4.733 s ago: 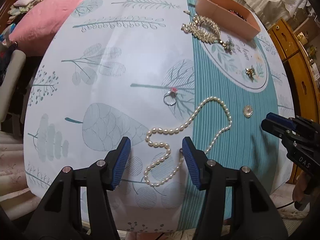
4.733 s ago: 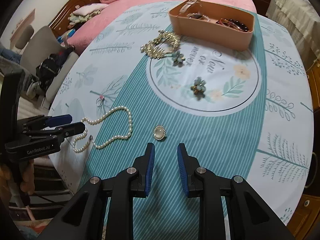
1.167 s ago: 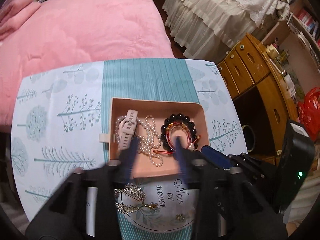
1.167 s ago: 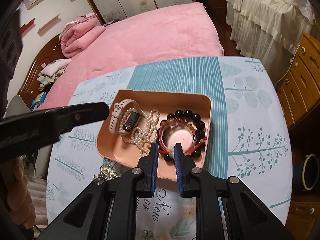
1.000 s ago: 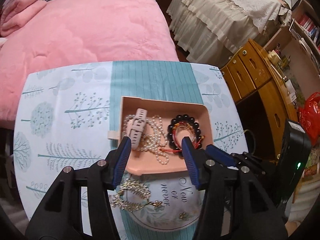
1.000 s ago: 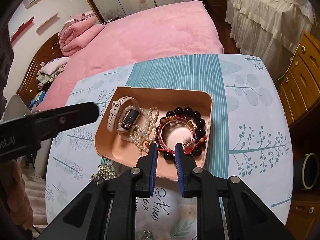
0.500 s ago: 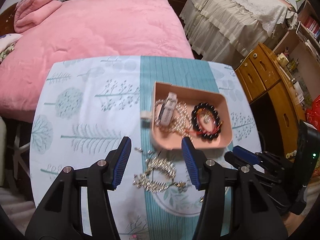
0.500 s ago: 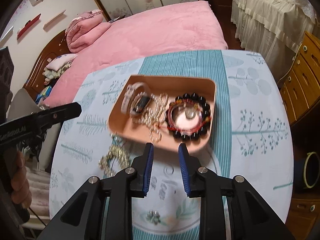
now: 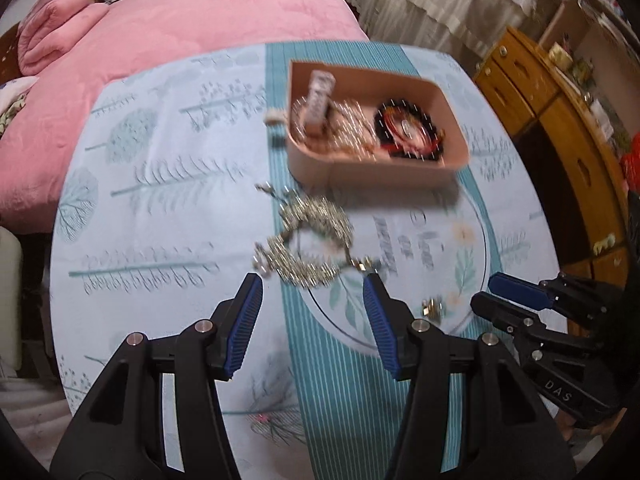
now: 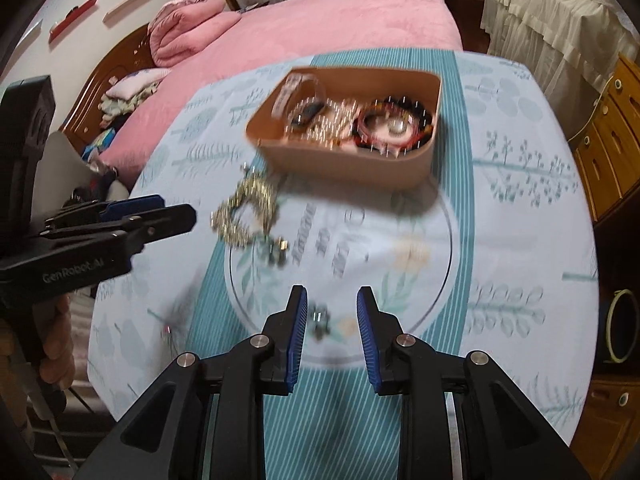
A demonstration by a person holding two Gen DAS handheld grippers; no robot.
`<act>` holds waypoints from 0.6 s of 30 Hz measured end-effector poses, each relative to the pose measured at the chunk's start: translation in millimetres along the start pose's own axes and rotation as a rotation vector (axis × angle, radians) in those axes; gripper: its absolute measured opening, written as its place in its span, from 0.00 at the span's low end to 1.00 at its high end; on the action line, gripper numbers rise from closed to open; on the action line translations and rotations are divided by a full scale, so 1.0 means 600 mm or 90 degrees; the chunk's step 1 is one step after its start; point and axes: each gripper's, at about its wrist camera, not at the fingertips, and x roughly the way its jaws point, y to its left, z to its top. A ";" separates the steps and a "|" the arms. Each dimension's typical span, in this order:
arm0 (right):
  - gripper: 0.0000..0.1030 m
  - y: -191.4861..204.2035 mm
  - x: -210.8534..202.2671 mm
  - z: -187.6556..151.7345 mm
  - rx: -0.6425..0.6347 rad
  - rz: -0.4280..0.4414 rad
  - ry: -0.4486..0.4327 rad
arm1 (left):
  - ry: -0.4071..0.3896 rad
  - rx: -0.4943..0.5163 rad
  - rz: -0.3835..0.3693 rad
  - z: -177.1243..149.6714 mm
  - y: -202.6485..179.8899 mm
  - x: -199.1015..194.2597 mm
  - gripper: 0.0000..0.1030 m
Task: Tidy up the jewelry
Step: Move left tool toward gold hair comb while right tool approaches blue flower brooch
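A peach tray (image 9: 360, 166) (image 10: 352, 164) at the table's far side holds a watch, a pearl necklace and a dark bead bracelet. A gold rhinestone necklace (image 9: 308, 240) (image 10: 244, 212) lies on the cloth in front of it. A small brooch (image 9: 432, 307) (image 10: 320, 322) lies nearer. My left gripper (image 9: 312, 320) is open and empty, just short of the gold necklace. My right gripper (image 10: 331, 328) is open and empty, with the brooch between its fingertips in view. Both views are motion-blurred.
The round table has a pale tree-print cloth with a teal striped band (image 9: 340, 392). A ring with a pink stone (image 9: 262, 417) lies near the front edge. A pink bed (image 10: 320, 20) stands behind, wooden drawers (image 9: 560, 120) to the right.
Both grippers have pulled back from the tray toward the near side of the table. The right jaws have opened wider. The gold necklace and brooch have come close to the fingers.
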 end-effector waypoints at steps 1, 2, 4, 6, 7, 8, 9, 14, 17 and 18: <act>0.25 0.001 0.002 -0.009 -0.001 0.000 0.006 | 0.002 0.004 -0.003 -0.007 -0.006 0.003 0.48; 0.25 0.003 0.006 -0.019 -0.001 0.000 0.011 | 0.004 0.009 -0.007 -0.013 -0.011 0.007 0.48; 0.25 0.004 0.009 -0.032 -0.001 0.007 0.016 | 0.009 0.017 -0.010 -0.022 -0.021 0.015 0.48; 0.25 0.007 0.013 -0.046 -0.006 0.010 0.016 | 0.010 0.021 -0.013 -0.027 -0.029 0.021 0.48; 0.25 0.009 0.016 -0.050 -0.008 0.010 0.017 | 0.011 0.021 -0.015 -0.030 -0.031 0.024 0.48; 0.25 0.011 0.019 -0.053 -0.009 0.009 0.018 | 0.012 0.019 -0.017 -0.032 -0.033 0.027 0.48; 0.25 0.011 0.022 -0.056 -0.009 0.010 0.018 | 0.014 0.016 -0.020 -0.032 -0.034 0.029 0.48; 0.25 0.018 0.038 -0.055 -0.019 0.010 0.014 | 0.021 0.004 -0.027 -0.034 -0.035 0.045 0.48; 0.25 0.021 0.047 -0.047 -0.026 0.011 0.010 | 0.018 -0.002 -0.033 -0.030 -0.034 0.049 0.48; 0.25 0.022 0.050 -0.044 -0.030 0.010 0.008 | 0.017 -0.004 -0.034 -0.029 -0.034 0.050 0.48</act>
